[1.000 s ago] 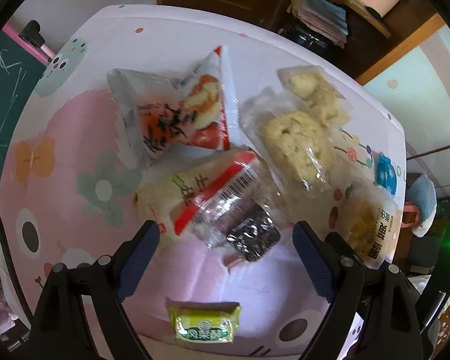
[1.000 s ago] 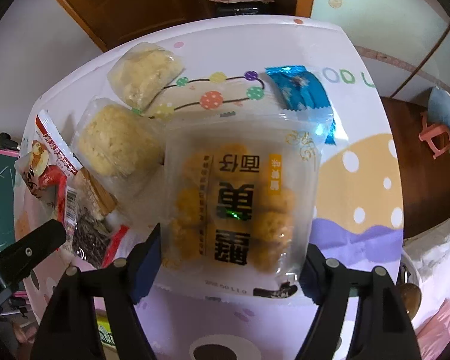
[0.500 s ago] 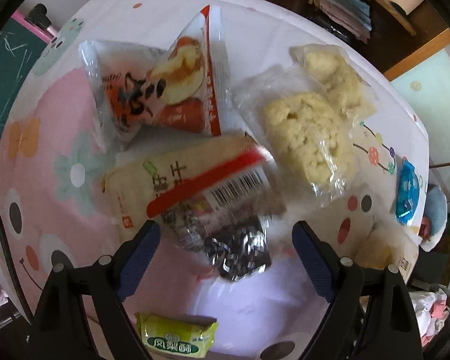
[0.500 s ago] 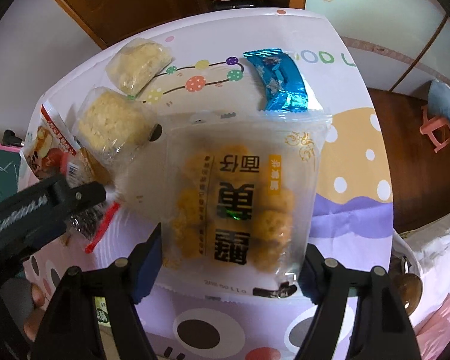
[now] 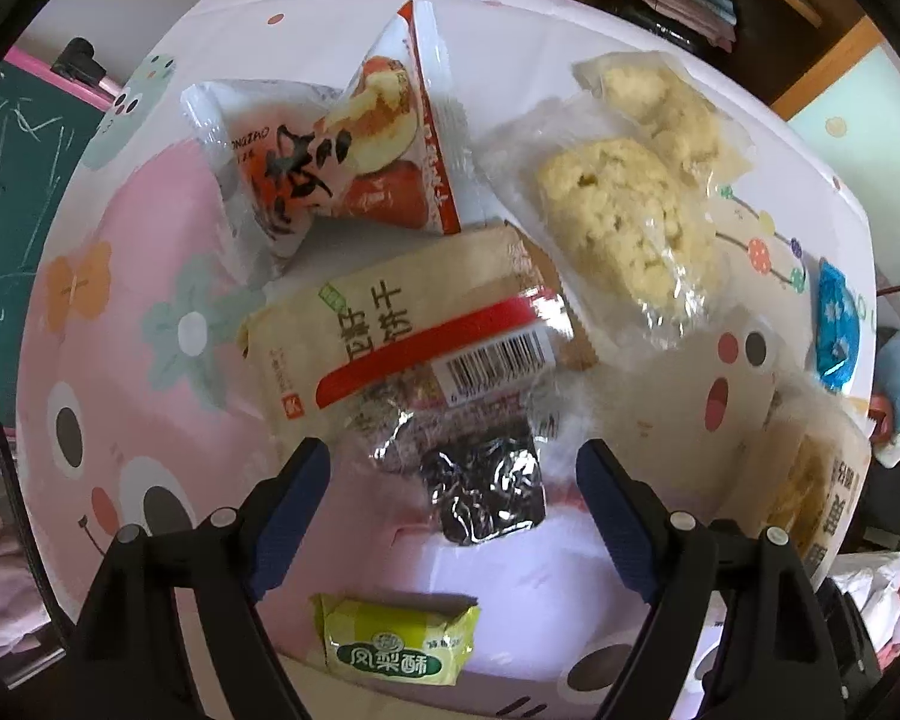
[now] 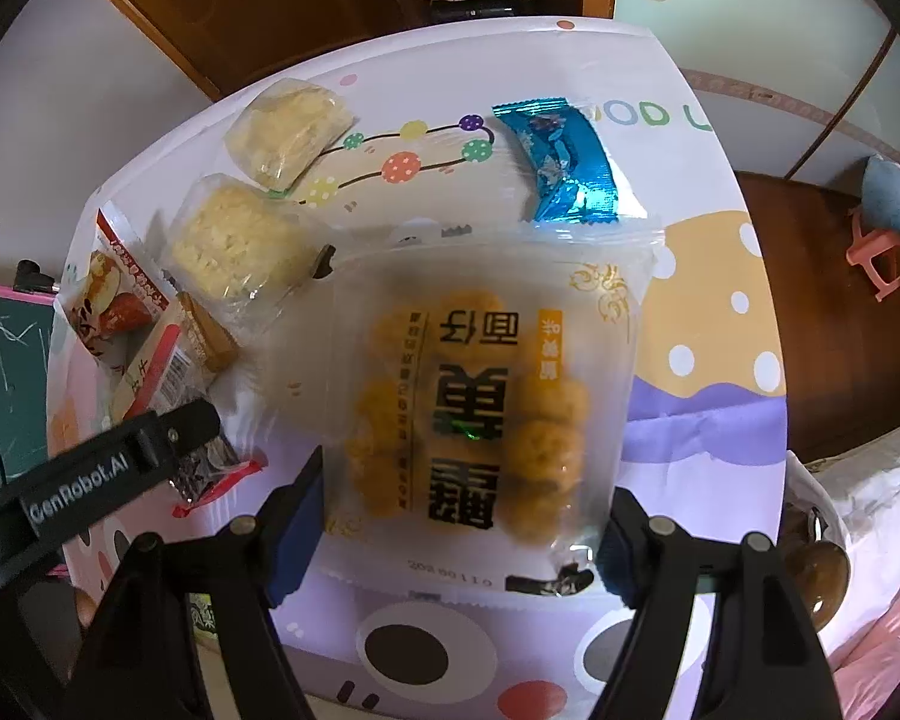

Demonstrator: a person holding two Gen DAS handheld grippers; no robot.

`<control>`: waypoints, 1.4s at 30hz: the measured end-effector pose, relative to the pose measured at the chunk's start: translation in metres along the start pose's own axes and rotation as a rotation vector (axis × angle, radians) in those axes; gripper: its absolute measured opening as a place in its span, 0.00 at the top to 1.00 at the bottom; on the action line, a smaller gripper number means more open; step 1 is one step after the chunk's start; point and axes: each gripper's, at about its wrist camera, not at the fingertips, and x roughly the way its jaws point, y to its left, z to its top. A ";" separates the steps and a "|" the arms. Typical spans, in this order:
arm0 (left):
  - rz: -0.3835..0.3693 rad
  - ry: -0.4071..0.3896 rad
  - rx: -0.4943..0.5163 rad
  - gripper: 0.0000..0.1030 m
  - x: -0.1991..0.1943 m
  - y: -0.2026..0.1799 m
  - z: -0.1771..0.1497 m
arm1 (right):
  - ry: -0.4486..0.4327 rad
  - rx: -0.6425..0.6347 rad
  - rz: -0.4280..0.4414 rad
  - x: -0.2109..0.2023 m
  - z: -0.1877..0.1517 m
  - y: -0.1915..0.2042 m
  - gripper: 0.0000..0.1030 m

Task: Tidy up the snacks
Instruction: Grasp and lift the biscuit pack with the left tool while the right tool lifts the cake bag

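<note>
I am lowering my left gripper (image 5: 453,480) closer over the snack pile than a second ago, its jaws narrowing around the crinkled dark foil packet (image 5: 480,489) without pressing it yet. The beige biscuit pack (image 5: 390,324) lies touching it at twelve o'clock, the yellow pineapple cake (image 5: 396,639) apart at six. My right gripper (image 6: 462,504) is holding the frosted bag of golden puffs (image 6: 480,384) clamped between its jaws above the desk (image 6: 708,312). Sorting looks barely begun.

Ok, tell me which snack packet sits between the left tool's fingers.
The crinkled dark foil packet, below the barcoded biscuit pack. The left tool is closing around it, not yet touching.
</note>
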 end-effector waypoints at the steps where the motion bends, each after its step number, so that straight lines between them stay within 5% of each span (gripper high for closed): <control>1: 0.007 -0.001 0.005 0.18 0.004 -0.005 -0.005 | 0.002 0.001 0.000 0.002 -0.001 0.001 0.26; 6: 0.007 0.041 0.000 0.24 0.016 -0.016 -0.020 | 0.011 -0.002 0.000 0.008 -0.002 0.002 0.26; 8: 0.003 0.050 0.007 0.32 0.019 -0.020 -0.024 | 0.012 -0.006 -0.005 0.010 -0.002 0.002 0.26; 9: -0.034 0.033 0.010 0.53 0.016 -0.019 -0.026 | 0.012 -0.004 -0.001 0.009 -0.002 0.001 0.26; 12: -0.014 0.011 0.053 0.61 0.011 -0.024 -0.032 | 0.007 -0.006 0.003 0.007 -0.004 0.000 0.26; 21: -0.067 -0.033 0.113 0.62 -0.013 -0.003 -0.050 | -0.043 -0.006 0.041 -0.019 -0.013 0.001 0.27; 27: -0.142 -0.139 0.201 0.62 -0.083 0.015 -0.076 | -0.113 -0.029 0.090 -0.070 -0.032 0.011 0.27; 34: -0.185 -0.295 0.270 0.62 -0.177 0.067 -0.111 | -0.225 -0.123 0.128 -0.146 -0.080 0.040 0.27; 42: -0.182 -0.392 0.355 0.62 -0.231 0.118 -0.175 | -0.297 -0.243 0.147 -0.207 -0.155 0.067 0.27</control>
